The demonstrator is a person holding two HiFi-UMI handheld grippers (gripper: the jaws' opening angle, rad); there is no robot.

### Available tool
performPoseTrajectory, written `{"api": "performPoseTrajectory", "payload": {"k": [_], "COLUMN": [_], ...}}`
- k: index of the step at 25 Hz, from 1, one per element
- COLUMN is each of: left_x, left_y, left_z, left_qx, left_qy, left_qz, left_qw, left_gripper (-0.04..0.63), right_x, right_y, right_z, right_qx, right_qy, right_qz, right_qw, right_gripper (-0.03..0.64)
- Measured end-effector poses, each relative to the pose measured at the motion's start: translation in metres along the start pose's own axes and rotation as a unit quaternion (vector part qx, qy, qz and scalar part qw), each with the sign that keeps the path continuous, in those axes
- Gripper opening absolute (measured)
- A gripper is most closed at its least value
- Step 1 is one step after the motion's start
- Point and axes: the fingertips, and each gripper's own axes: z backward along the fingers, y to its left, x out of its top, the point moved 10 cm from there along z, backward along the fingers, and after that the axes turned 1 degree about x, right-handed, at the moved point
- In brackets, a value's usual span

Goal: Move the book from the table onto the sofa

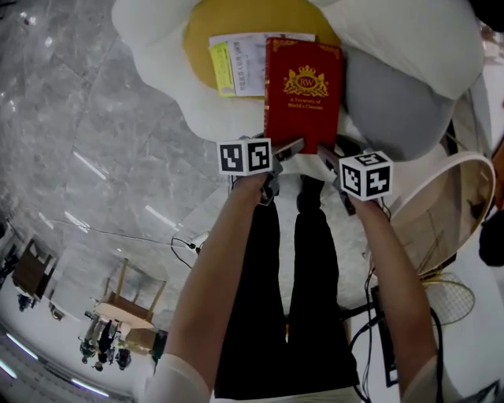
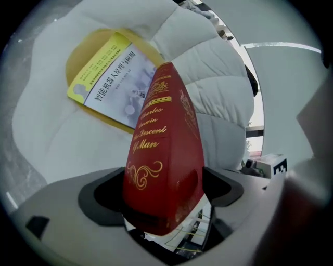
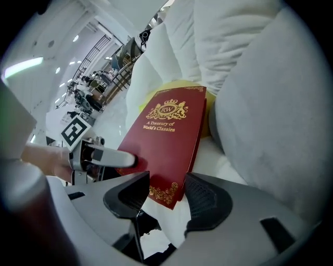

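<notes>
On the white sofa (image 1: 157, 71) the red book (image 1: 303, 90) lies flat next to a booklet (image 1: 240, 63), with the left gripper (image 2: 164, 189) open around one near corner and the right gripper (image 3: 166, 195) open around the other.

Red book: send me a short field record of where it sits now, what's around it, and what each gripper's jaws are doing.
book: red book, front cover up, lying on the sofa
sofa: white flower-shaped sofa with a yellow centre
overlap: the book's left edge covers part of a yellow-striped booklet
neighbour: grey cushion to the book's right
left gripper: jaws either side of the book's near corner; whether they press is unclear
right gripper: jaws apart, the other near corner between them, clear of both pads
</notes>
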Motion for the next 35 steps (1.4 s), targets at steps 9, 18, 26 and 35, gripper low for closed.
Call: {"api": "performPoseTrajectory", "payload": {"k": [9,18,26,35], "left_x": [-0.015,-0.035,-0.056,-0.088], "left_y": [0.010,-0.041,-0.144,-0.266], "left_z": [0.013,0.060,0.118,0.212], "left_qx": [0.048,-0.011,-0.086,-0.126], "left_qy": [-0.056,-0.083,-0.114,-0.186], "left_qz": [0.094,0.060,0.004,0.004], "left_qw": [0.9929,0.9947,0.9898,0.9745], "left_gripper": [0.572,0.571,0.467,0.318], "right_x": [-0.003,0.000,0.003,0.021], "right_y": [0.003,0.031,0.078,0.128], "right_z": [0.018,0.094,0.197,0.336], "right_qx": [-0.009,0.036,0.080,0.104], "right_qy": [-0.016,-0.044,-0.080,-0.110], "right_qz": [0.001,0.035,0.047,0.058], "right_qw": [1.000,0.998,0.992,0.987], "right_gripper": [0.229,0.072,0.055,0.052]}}
